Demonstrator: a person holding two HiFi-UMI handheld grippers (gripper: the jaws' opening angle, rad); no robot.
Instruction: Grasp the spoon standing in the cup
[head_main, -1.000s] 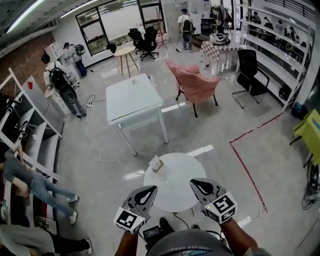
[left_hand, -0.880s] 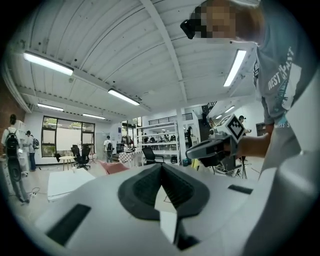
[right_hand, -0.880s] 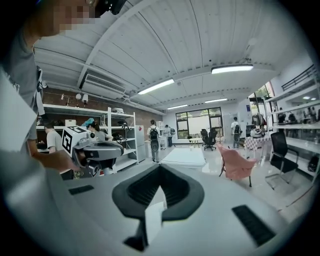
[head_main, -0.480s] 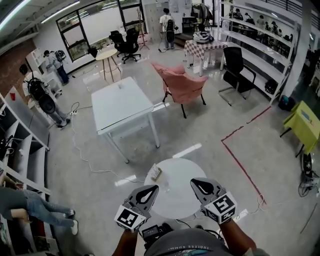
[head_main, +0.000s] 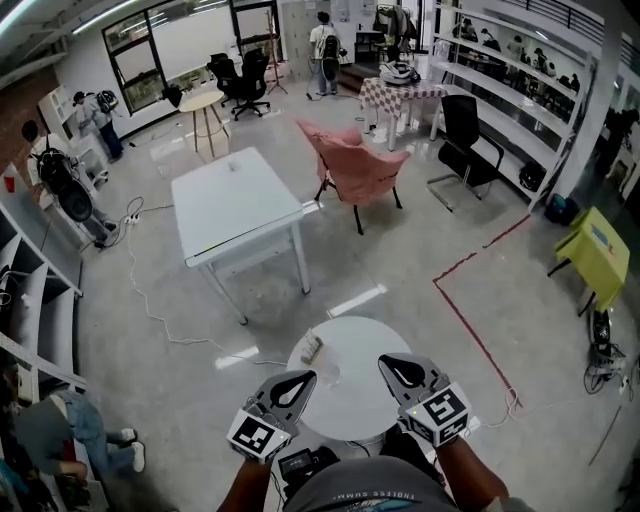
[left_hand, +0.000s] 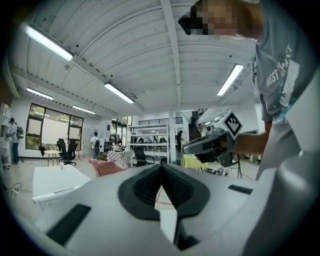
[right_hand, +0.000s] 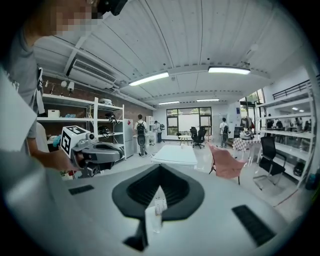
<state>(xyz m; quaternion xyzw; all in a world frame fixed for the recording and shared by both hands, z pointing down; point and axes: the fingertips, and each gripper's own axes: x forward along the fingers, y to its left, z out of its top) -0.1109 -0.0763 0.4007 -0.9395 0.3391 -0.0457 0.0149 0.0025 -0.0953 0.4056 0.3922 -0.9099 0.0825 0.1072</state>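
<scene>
Your head has turned a little since a second ago, so the white rectangular table (head_main: 235, 200) and the pink chair (head_main: 355, 165) now sit further left in the head view, while both tongs keep their places over the near edge of the round table (head_main: 355, 398). Your left gripper (head_main: 300, 382) is clenched, its dark pads meeting at the tips with nothing between them, as the left gripper view shows. Your right gripper (head_main: 395, 366) is clenched and empty in the same way. The two are held side by side, well apart, both above the table top and touching nothing on it. The clear cup (head_main: 329, 374) stands upright on the left half of the round table, between the two grippers' tips and nearer the left one, clear of both. In the right gripper view it shows through the gap below the closed tips. The spoon in it is too small to make out. A small box (head_main: 312, 349) lies just beyond the cup, at the table's far left edge.
</scene>
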